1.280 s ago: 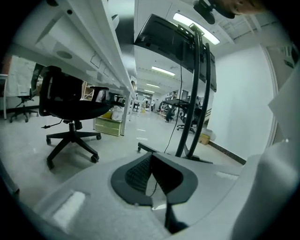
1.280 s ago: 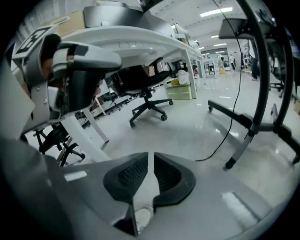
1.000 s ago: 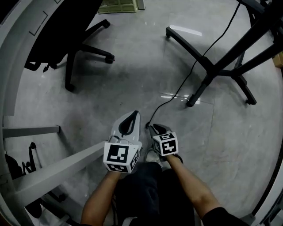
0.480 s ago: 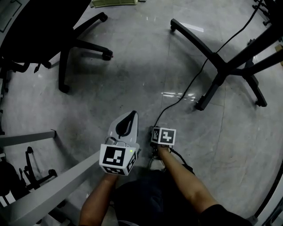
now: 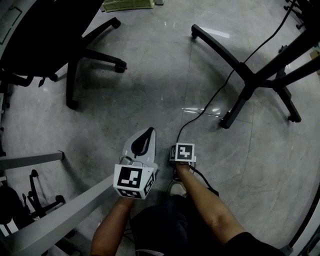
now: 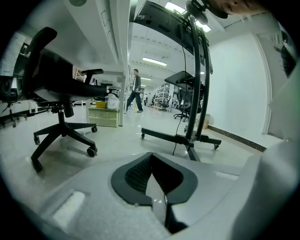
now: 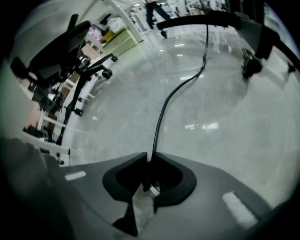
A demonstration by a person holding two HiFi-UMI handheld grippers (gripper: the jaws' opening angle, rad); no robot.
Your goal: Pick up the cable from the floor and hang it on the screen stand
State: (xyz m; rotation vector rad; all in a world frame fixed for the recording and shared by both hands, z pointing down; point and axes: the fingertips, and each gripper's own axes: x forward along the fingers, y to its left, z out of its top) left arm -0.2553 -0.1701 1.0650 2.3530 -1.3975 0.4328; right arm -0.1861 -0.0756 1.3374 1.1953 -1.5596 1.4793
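Observation:
A thin black cable runs over the grey floor from the screen stand's black wheeled base towards me. My right gripper points down at the cable's near end. In the right gripper view the cable enters the tips of the right gripper, whose jaws are closing and pinch it, with a small pale plug end behind them. My left gripper hovers just left of it, shut with nothing in it. In the left gripper view the left gripper faces the stand's pole.
A black office chair stands at the far left. A grey desk beam crosses the lower left. A pale green crate sits at the top edge. A person walks far down the aisle.
My right gripper has tipped down over the cable's near end, so its marker cube now faces up. The left gripper has barely moved.

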